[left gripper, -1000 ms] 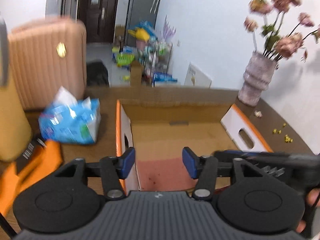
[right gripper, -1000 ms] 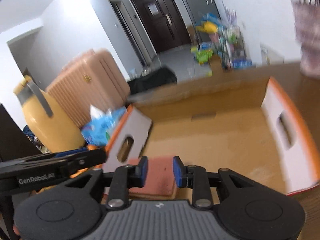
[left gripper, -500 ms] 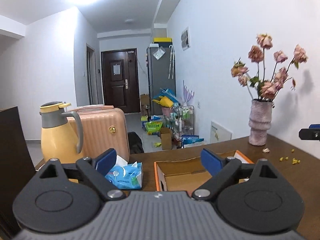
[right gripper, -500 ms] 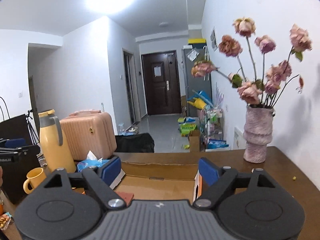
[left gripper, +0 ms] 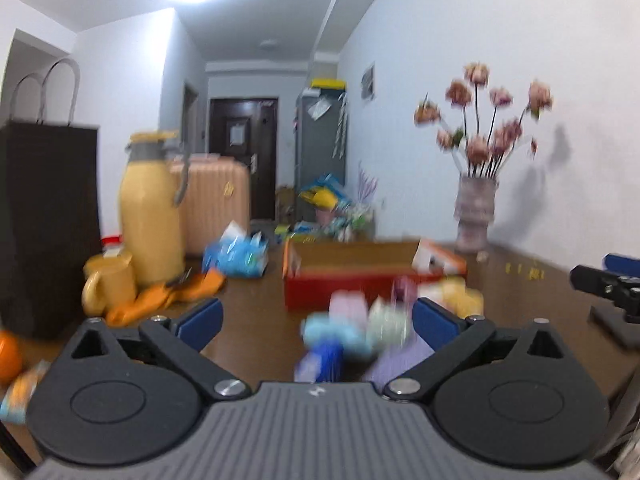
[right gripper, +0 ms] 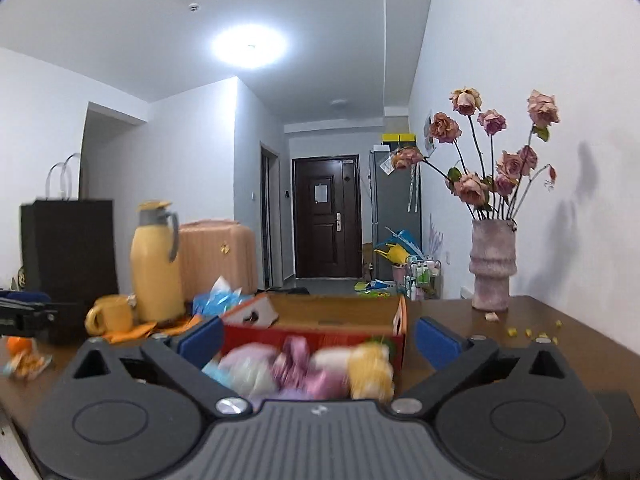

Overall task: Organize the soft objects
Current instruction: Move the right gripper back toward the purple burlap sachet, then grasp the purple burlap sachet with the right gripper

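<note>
Soft toys lie in a blurred heap on the brown table, pressed against the near red wall of the cardboard box; you see pastel blue, pink, purple and yellow pieces, too smeared to tell apart. In your right view the heap sits at six o'clock from the box, low between the jaws of your right gripper, which are opening with nothing pinched. Your left gripper is likewise opening, its blue pads clear of the toys that show between them.

At nine o'clock from the box lies a blue tissue pack; further that way stand a yellow jug, a yellow mug and a black paper bag. At three o'clock a pink vase holds dried roses, with yellow crumbs scattered nearby. Beyond the table stands a peach suitcase.
</note>
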A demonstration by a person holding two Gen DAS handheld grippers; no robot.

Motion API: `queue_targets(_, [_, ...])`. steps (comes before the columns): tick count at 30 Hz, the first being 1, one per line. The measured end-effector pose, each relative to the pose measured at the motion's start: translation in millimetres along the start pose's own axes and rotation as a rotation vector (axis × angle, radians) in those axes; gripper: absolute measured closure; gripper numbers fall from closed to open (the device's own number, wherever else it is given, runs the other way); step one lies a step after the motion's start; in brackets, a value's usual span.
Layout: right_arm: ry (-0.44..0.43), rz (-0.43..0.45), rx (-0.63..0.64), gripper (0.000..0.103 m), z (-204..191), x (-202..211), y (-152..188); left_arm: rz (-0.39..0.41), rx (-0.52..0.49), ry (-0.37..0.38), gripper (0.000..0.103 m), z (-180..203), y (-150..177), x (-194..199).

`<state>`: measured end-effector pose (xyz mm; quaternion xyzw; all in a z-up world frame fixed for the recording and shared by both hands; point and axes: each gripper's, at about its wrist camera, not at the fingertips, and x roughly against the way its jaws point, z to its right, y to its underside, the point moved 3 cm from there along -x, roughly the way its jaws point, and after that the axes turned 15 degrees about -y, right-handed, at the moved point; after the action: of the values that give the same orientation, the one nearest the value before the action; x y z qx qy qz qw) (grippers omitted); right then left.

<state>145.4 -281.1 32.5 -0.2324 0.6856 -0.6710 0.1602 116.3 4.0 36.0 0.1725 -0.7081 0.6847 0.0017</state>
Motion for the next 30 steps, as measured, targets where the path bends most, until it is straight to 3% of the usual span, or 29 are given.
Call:
queue_targets(3, [0.039, -0.006, 0.041, 0.001, -27.5, 28.1, 29.2, -0.042, -0.045, -0.002, 0.000, 4.7, 28.4, 17.8])
queue_targets(6, [-0.020, -0.035, -0.024, 0.001, -40.9, 39.6, 43.2, -0.074, -0.056, 0.041, 0.000, 9.6, 38.1, 22.5])
queue_targets(9, [-0.101, -0.075, -0.023, 0.001, -44.5, 34.4, 50.1, -0.074, -0.047, 0.049, 0.000, 13.9, 37.9, 20.2])
queue_targets(16, [-0.071, -0.109, -0.089, 0.003, -29.5, 15.1, 60.0, -0.170, -0.012, 0.097, 0.000, 33.8, 48.7, -8.4])
queue_targets(20, [-0.072, -0.136, -0.188, 0.004, 0.2, -22.9, 58.9, -0.243, 0.011, 0.132, 0.000, 63.6, 50.8, -49.2])
queue_targets(23, [-0.094, -0.173, -0.224, 0.010, 22.3, -63.9, 53.2, -0.301, 0.074, 0.130, 0.004, 76.1, 48.4, -80.3])
queue_targets(25, [-0.099, -0.217, -0.280, 0.011, 41.0, -96.3, 52.2, -0.346, 0.104, 0.171, 0.005, 80.9, 47.3, -97.4])
queue_targets(26, [-0.101, -0.232, -0.303, 0.017, 48.8, -110.6, 53.8, -0.353, 0.121, 0.183, 0.007, 82.2, 46.7, -103.1])
queue_targets(27, [-0.099, -0.243, -0.326, 0.024, 56.7, -124.3, 55.2, -0.346, 0.128, 0.190, 0.011, 84.0, 46.9, -106.3])
queue_targets(29, [-0.137, -0.295, -0.377, 0.028, 69.2, -151.7, 60.5, -0.340, 0.097, 0.182, 0.022, 89.9, 47.9, -113.7])
queue_targets(30, [-0.147, -0.321, -0.404, 0.034, 73.9, -164.4, 64.3, -0.346, 0.087, 0.178, 0.033, 91.2, 48.9, -118.4])
